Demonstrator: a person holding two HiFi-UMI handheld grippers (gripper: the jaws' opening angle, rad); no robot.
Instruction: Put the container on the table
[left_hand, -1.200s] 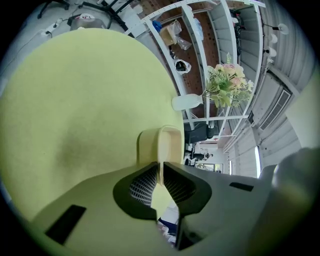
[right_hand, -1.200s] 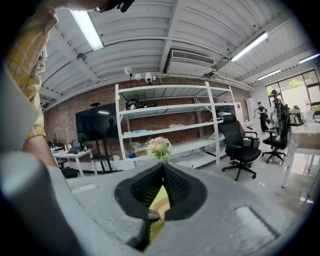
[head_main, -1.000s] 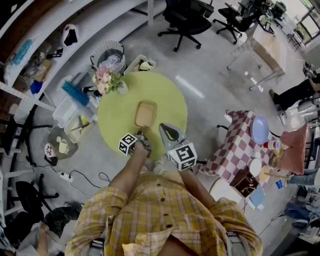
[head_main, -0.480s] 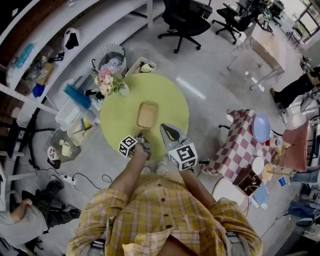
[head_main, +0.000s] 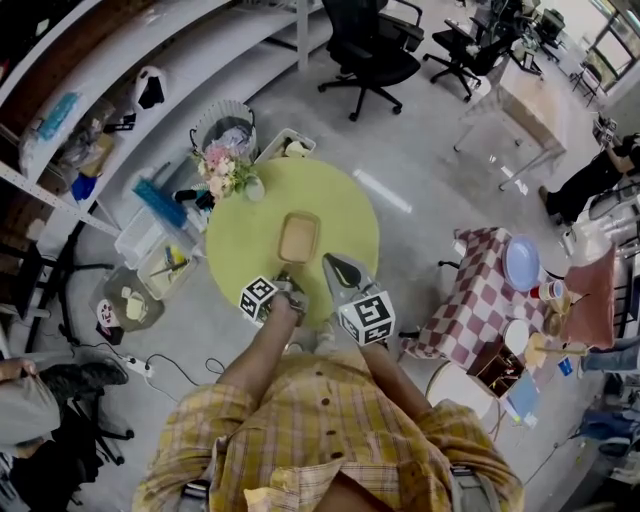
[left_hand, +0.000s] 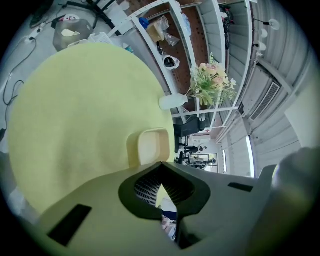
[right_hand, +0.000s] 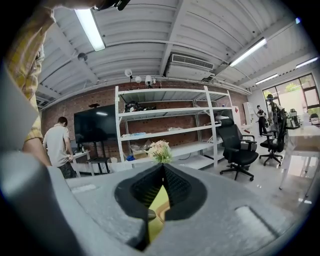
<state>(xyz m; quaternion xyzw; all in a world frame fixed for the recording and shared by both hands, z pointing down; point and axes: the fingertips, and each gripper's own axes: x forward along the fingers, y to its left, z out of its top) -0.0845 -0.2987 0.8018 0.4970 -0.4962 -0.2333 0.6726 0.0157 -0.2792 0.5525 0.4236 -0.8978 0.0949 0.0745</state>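
Note:
The tan rectangular container (head_main: 298, 238) lies flat near the middle of the round yellow-green table (head_main: 245, 235). In the left gripper view the container (left_hand: 152, 146) sits just beyond my jaw tips on the table (left_hand: 75, 110), apart from them. My left gripper (head_main: 288, 287) hovers at the table's near edge, shut with nothing in it (left_hand: 161, 164). My right gripper (head_main: 331, 263) is beside it to the right, also shut and empty (right_hand: 163, 166), and it looks out level across the room.
A vase of flowers (head_main: 224, 168) stands at the table's far left edge. Plastic bins (head_main: 160, 255) and a wire basket (head_main: 225, 125) sit on the floor to the left. A checkered table (head_main: 480, 290) is at the right, an office chair (head_main: 372, 55) beyond.
Both grippers stay shut at the table's near edge and the container has not moved. The head view has shifted slightly, and a person at the lower left has moved.

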